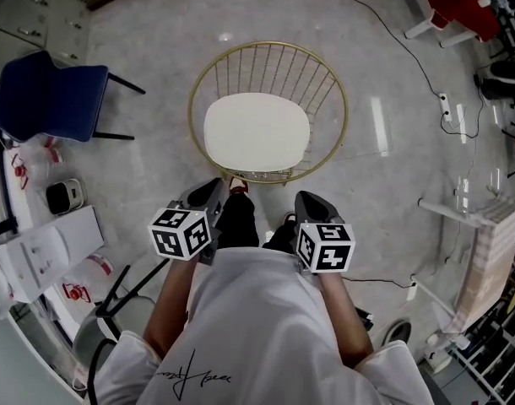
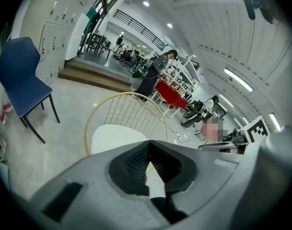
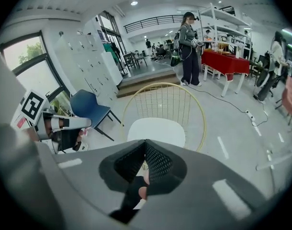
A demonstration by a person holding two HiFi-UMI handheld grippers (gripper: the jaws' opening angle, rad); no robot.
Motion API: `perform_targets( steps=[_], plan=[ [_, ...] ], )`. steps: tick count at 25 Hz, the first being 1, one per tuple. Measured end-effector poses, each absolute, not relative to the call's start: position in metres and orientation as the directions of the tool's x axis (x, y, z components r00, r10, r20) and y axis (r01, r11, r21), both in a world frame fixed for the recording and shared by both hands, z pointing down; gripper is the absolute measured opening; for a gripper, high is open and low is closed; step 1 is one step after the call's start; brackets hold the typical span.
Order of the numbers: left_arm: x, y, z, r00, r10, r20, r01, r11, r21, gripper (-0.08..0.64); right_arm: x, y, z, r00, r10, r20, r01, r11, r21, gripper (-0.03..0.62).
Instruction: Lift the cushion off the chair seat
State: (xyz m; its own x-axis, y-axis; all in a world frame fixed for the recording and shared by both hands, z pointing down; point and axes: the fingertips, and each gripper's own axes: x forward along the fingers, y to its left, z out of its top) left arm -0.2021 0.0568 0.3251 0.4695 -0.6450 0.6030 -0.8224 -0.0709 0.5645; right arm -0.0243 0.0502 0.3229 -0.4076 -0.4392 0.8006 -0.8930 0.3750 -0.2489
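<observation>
Head view: white cushion [image 1: 257,132] lies flat on the gold wire chair [image 1: 345,112] seat, ahead of left gripper [image 1: 208,194] and right gripper [image 1: 310,202].
Left gripper view: jaws together, empty.
Right gripper view: likewise.
Judged light, soft; grip near edge.

I am seeing a blue chair [image 1: 51,104] standing on the grey floor [image 1: 156,175] toward its far left corner. A black cable [image 1: 401,34] is trailing across the floor to a white power strip [image 1: 444,105] near its right edge. A red table [image 1: 456,2] is sitting in the far right corner, a person [image 3: 189,47] is standing beside it, and pale lockers [image 3: 86,66] are lining the left wall by a wooden step [image 3: 146,83].
</observation>
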Motion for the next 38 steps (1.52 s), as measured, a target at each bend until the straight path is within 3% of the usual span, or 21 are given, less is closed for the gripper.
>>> perform_targets(
  steps=[13, 21, 38],
  plan=[
    [-0.247, 0.026, 0.356, 0.484, -0.568, 0.665, -0.835, -0.075, 0.544, 0.032, -0.069, 0.020, 0.346, -0.389, -0.429, 0.815, -0.908, 0.328, -0.260, 0.008],
    [-0.252, 0.012, 0.372, 0.412, -0.561, 0.718, -0.886, -0.066, 0.458, 0.095, -0.059, 0.006, 0.370, -0.389, -0.420, 0.820, -0.912, 0.299, -0.280, 0.012],
    [-0.234, 0.007, 0.460, 0.404, -0.473, 0.783, -0.892, -0.014, 0.452, 0.125, -0.024, -0.004, 0.461, -0.357, -0.353, 0.865, -0.927, 0.249, -0.281, 0.018]
  ],
)
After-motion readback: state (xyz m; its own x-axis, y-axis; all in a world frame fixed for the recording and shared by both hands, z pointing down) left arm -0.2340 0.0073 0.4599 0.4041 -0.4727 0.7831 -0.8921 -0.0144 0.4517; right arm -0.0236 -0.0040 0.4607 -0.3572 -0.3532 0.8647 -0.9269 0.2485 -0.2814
